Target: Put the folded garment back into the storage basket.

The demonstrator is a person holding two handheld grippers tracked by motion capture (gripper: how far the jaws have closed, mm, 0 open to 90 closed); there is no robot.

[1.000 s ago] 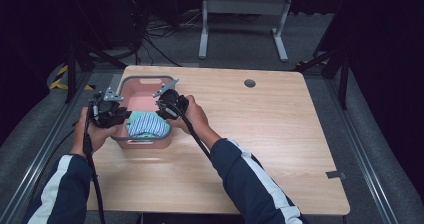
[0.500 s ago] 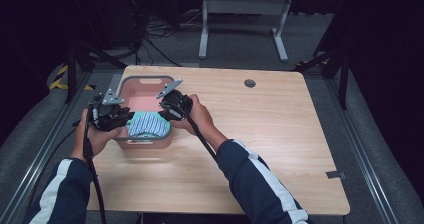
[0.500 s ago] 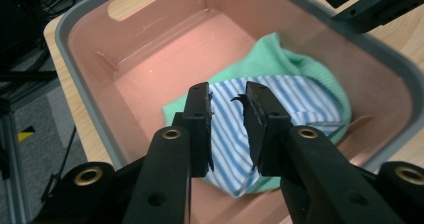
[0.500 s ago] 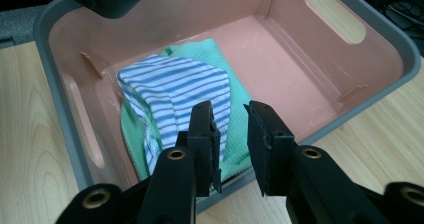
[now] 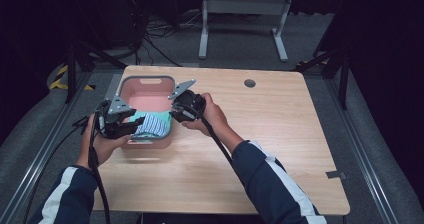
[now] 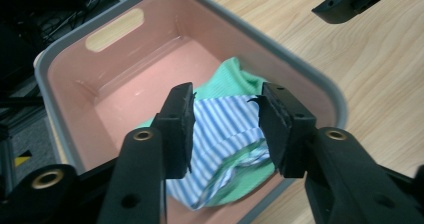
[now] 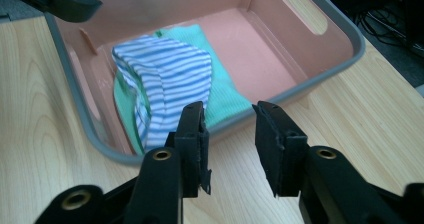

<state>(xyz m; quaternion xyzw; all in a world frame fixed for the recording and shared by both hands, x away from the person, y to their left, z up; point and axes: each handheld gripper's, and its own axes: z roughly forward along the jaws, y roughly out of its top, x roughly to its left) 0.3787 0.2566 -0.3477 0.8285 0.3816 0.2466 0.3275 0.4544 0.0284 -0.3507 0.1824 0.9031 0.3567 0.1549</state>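
On the desk, left to right:

Left claw: the left claw is held at the near left corner of the bin, over its rim. In the left gripper view its two black jaws stand apart with nothing between them, and the clothes lie below the gap.

Left hand: the person's left hand grips that tool from below, just off the bin's near left corner, with a black cable trailing down past the dark sleeve with a white stripe.

Bin: the pink plastic bin with a grey rim sits on the left part of the light wooden desk. It has a slot handle in its far wall and stands flat on the wood.

Clothes: a folded blue-and-white striped cloth lies on top of a green knitted cloth, both inside the bin, at its near end. The far half of the pink floor is bare. In the right gripper view the striped piece covers most of the green one.

Right claw: the right claw is held just outside the bin's right wall, near its near corner. In the right gripper view its jaws are spread, empty, over the desk beside the rim.

Right hand: the right hand holds that tool, resting above the desk to the right of the bin.

Desk hole: a round grey cable port sits near the far edge, well apart from the bin.
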